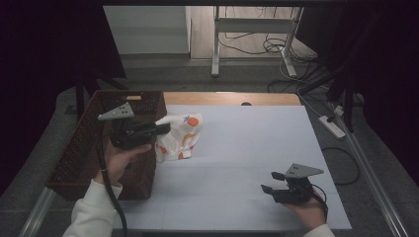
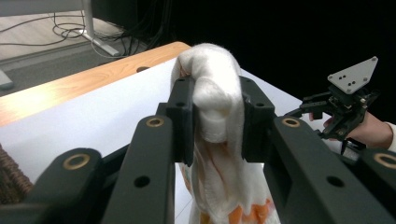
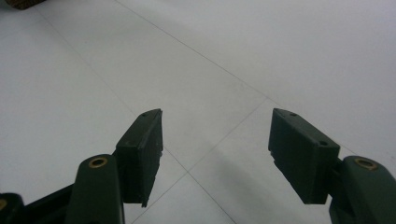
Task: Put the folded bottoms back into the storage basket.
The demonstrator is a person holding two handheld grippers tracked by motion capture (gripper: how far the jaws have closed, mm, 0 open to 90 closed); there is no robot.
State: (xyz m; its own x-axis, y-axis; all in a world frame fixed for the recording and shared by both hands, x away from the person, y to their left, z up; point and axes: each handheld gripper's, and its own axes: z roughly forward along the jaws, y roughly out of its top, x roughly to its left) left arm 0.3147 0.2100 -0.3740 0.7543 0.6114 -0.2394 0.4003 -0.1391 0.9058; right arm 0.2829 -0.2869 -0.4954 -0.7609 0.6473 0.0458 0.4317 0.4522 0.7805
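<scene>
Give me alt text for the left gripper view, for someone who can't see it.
The left gripper pinches a bunched white cloth with orange print between its black fingers, the fabric hanging down over the white table. At far right, the person's other hand holds the right gripper.

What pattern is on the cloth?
White cloth with orange prints; high view shows it best.

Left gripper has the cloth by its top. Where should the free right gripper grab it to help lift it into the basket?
Probably the hanging lower edge of the cloth, coming in from the open table side on its right. The left gripper pinches the bunched top, and the basket blocks the other side. The right gripper is open.
</scene>
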